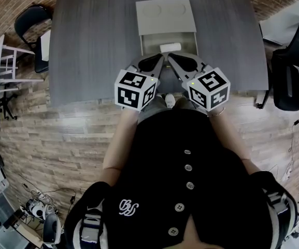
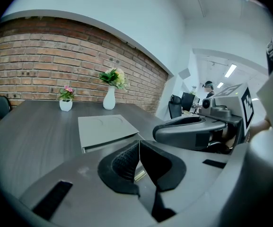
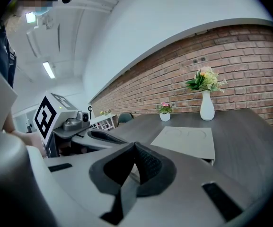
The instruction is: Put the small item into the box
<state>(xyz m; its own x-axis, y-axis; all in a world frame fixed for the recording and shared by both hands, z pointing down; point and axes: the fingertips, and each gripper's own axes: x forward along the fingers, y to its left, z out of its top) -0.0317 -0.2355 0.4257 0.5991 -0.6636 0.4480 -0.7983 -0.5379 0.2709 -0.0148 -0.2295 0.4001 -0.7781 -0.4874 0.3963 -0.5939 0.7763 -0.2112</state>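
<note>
Left gripper pinched together | right gripper likewise | flat grey rectangular box | wood-grain table

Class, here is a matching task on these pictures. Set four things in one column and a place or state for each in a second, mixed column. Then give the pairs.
1 box
2 small pot
3 chair
4 left gripper

a off the table, by its corner
b jaws together
c holds pink flowers
d grey, mid-table

Pairs: 1-d, 2-c, 3-a, 4-b
</note>
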